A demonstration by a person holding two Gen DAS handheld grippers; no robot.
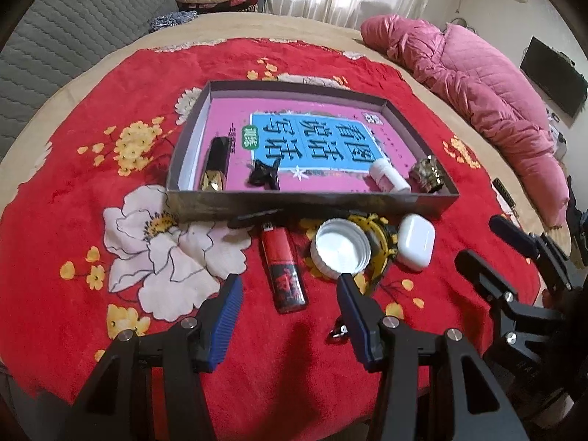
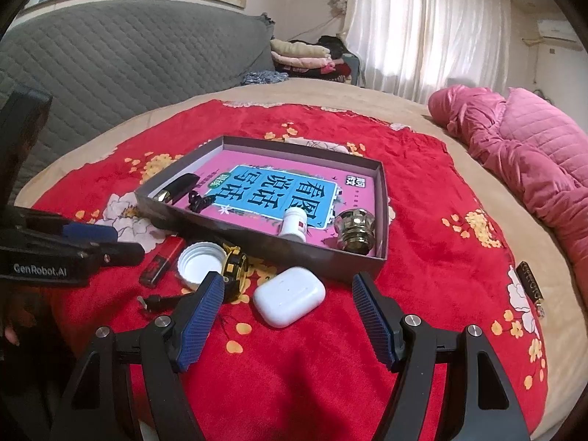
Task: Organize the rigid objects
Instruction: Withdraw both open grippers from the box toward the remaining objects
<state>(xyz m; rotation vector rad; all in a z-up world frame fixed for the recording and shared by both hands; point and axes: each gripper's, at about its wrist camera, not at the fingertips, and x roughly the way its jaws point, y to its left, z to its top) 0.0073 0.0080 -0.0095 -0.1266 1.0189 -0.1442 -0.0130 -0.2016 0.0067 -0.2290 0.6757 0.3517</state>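
Note:
A shallow grey box [image 1: 305, 204] [image 2: 257, 248] with a pink book in its bottom sits on the red floral cloth. In it lie a black-gold tube [image 1: 216, 165], a black clip [image 1: 264, 174], a white bottle [image 1: 388, 176] [image 2: 294, 226] and a brass knob [image 1: 428, 175] [image 2: 357, 229]. In front of it lie a red lighter [image 1: 283, 268] [image 2: 161, 262], a white lid [image 1: 340, 248] [image 2: 200, 261], a yellow tape measure [image 1: 382, 246] [image 2: 235, 268] and a white earbud case [image 1: 417, 240] [image 2: 288, 296]. My left gripper [image 1: 288, 292] is open around the lighter's near end. My right gripper [image 2: 286, 284] is open, close to the earbud case.
A pink quilted coat [image 1: 477, 88] [image 2: 533, 161] lies at the right on the beige bed. A grey headboard [image 2: 110, 66] stands at the back left, with folded clothes [image 2: 305, 55] behind. A small dark tag [image 2: 529, 281] lies at the cloth's right edge.

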